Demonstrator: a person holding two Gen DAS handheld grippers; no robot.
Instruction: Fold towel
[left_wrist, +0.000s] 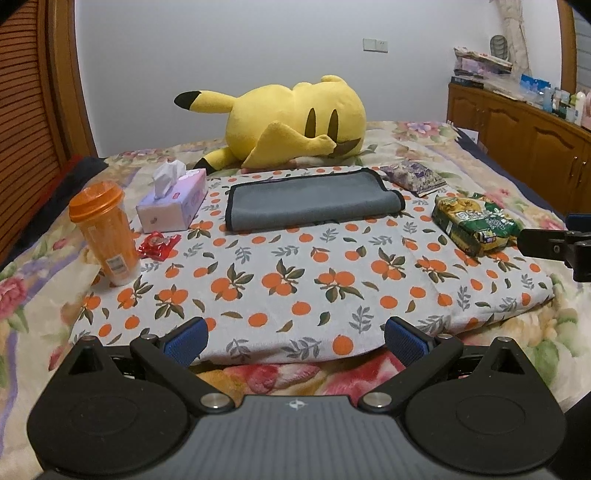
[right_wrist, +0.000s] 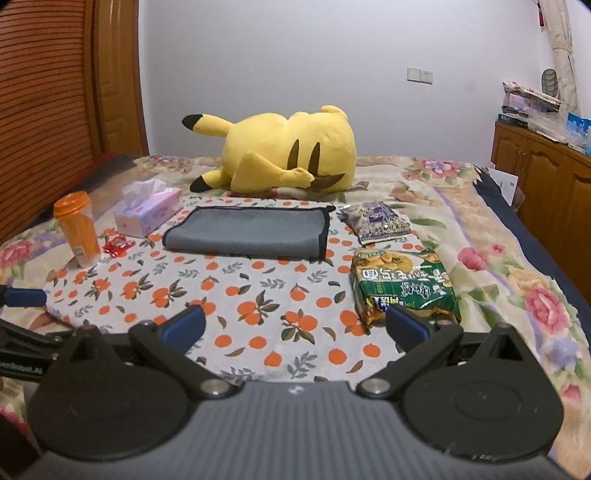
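Observation:
A grey towel with black edging lies folded on an orange-print cloth on the bed; it also shows in the right wrist view. My left gripper is open and empty at the cloth's near edge, well short of the towel. My right gripper is open and empty over the cloth's near right part, also far from the towel. The right gripper's side shows at the right edge of the left wrist view.
An orange cup, tissue box and red wrapper stand left of the towel. A purple packet and green noodle pack lie to the right. A yellow plush lies behind. Wooden cabinets line the right.

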